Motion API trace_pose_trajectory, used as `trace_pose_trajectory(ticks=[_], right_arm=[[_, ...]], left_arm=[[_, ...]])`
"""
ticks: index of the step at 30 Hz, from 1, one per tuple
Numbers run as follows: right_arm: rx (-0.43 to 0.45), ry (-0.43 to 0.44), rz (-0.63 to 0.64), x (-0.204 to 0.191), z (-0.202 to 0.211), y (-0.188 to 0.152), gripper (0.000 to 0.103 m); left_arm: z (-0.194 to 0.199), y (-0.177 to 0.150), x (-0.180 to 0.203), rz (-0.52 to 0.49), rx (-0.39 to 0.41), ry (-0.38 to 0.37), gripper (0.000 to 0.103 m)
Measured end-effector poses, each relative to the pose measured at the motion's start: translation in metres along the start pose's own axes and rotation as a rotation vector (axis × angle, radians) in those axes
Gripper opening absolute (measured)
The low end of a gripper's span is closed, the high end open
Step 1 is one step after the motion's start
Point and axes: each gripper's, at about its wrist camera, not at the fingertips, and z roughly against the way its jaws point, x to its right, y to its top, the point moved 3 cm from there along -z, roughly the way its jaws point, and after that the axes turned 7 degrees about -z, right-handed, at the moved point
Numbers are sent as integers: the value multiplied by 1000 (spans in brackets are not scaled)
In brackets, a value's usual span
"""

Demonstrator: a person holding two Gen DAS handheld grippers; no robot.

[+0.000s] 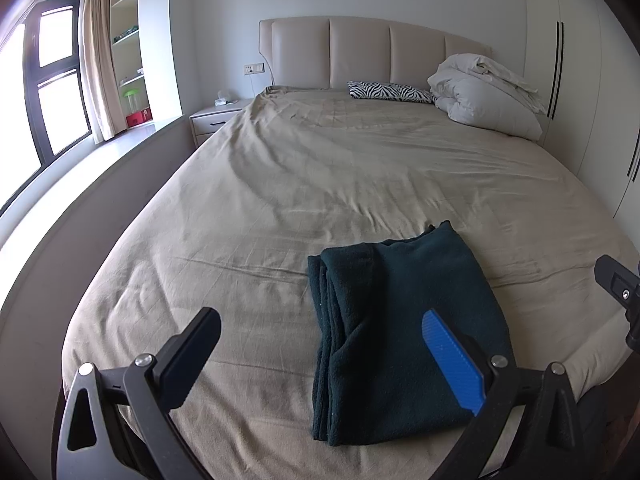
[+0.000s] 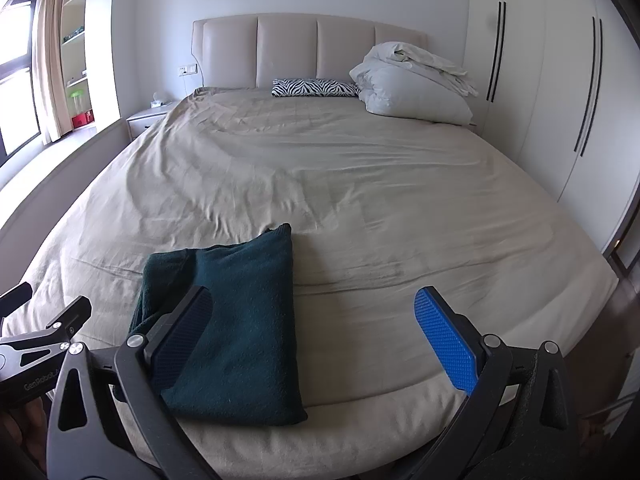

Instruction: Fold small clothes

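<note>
A folded dark green cloth point(image 1: 400, 332) lies low in the frame on the bed point(image 1: 280, 200); the left gripper point(image 1: 320, 352) and right gripper point(image 2: 312, 344) both gape wide, holding nothing.

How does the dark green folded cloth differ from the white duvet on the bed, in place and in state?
The dark green cloth lies at the near foot of the bed; the white duvet sits far off by the headboard. The cloth is folded flat with stacked edges; the duvet is a loose, bulky heap. The cloth is dark; the duvet is white. Both rest on the beige sheet, and no gripper touches either.
</note>
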Motion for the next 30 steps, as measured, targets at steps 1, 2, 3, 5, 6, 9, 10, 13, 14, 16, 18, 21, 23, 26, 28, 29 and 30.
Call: trace_pose_trajectory(ticks=[1,2,3,5,6,9,10,13,14,16,18,21,23,26,28,29,30], right_arm=[[0,1,-1,0,0,0,103],[-1,1,-1,0,0,0,103],[-2,1,-1,0,-1,0,103],[-3,2,-2,-2,-2,-2,103],[-3,2,-2,-1,-2,-1,103],[-4,3,-1,-2,-3,-2,103],[-5,3,-1,-3,-3,-3,103],[-4,4,-2,-3,-3,-3,103],[-5,3,-2,-3,-4,-4,103],[-5,4,-1,-2,-3,-2,103],[-5,3,-1,-2,-3,-3,103],[-5,4,-1,-2,-3,-3,103],[-5,4,-1,-2,-3,-3,103],[-6,3,0,-3,-4,-4,103],[-6,3,-2,-2,-3,-3,103],[-7,4,-2,-3,-3,-4,103],[-7,4,-2,-2,-3,-4,103]], left_arm=[[-1,-1,-1,0,-1,1,103],[-1,-2,-1,-1,-2,2,103],[-2,-3,-1,-1,-4,2,103],[-2,-4,-3,-1,-6,2,103],[-2,-3,-3,-2,-6,2,103],[-2,-3,-4,-1,-6,1,103],[-3,-3,-4,-3,-5,0,103],[-3,-3,-4,-3,-5,1,103],[-3,-3,-4,-3,-6,-1,103],[-3,-2,-4,-3,-6,0,103],[-3,-2,-4,-3,-5,-1,103],[-3,-2,-4,-3,-5,-1,103],[-3,-3,-5,-4,-6,-1,103],[-3,-3,-5,-3,-6,0,103],[-3,-3,-5,-4,-7,-1,103],[-3,-3,-5,-5,-7,0,103],[-3,-2,-4,-4,-6,0,103]])
